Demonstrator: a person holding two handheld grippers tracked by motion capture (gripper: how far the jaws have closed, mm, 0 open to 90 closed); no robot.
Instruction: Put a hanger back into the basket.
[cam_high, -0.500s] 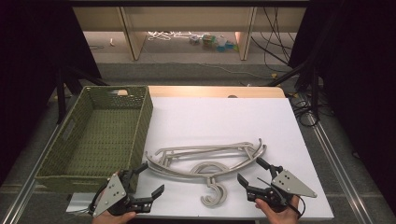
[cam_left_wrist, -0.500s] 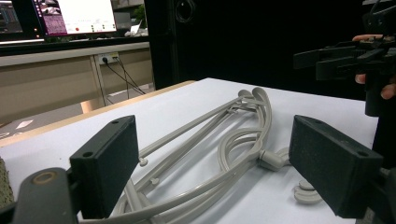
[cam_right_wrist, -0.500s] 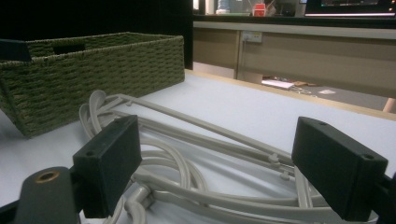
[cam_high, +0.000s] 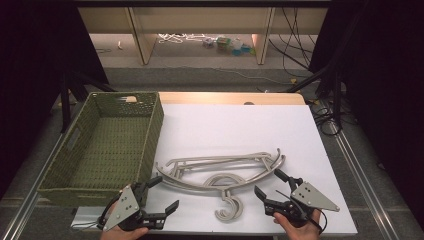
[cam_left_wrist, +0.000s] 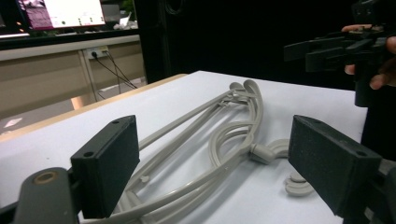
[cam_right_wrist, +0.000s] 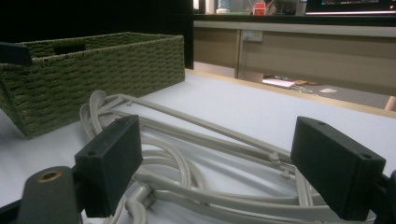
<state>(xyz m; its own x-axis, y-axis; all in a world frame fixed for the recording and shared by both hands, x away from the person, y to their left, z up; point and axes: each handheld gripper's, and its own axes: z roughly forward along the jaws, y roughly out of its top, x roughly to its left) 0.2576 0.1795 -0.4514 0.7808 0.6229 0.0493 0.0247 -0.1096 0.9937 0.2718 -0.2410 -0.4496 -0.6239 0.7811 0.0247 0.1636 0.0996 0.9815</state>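
Seen from the high view, a pile of pale grey plastic clothes hangers (cam_high: 220, 172) lies on the white tabletop sheet (cam_high: 240, 125), ahead of both tools and between them. The left gripper (cam_high: 161, 197) stands near the pile's left end with its jaws spread wide and nothing in them; the right gripper (cam_high: 267, 186) faces the right end, jaws likewise wide and empty. A green woven rectangular basket (cam_high: 107, 145) sits beyond the left jaws, just beside the hangers' left tips.

Along the left gripper view, the hangers (cam_left_wrist: 219, 140) run away from the gap between the two black pads, their nearest bars lying low between the jaws but apart from either pad. The curled hooks rest toward the right-hand jaw.

Through the right gripper view, the hangers (cam_right_wrist: 196, 154) again lie straight ahead, several bars crossing the gap below the pads, untouched. The basket (cam_right_wrist: 93, 74) stands farther off, beyond the left-hand jaw.

These hangers look light and stiff, with smooth, rounded bars that could slide in a pinch. Being nested and tangled, they would probably drag one another along. A hold across one flat shoulder arm near its end, one tool at each end, seems surest; the hooks look too curved to grip well.
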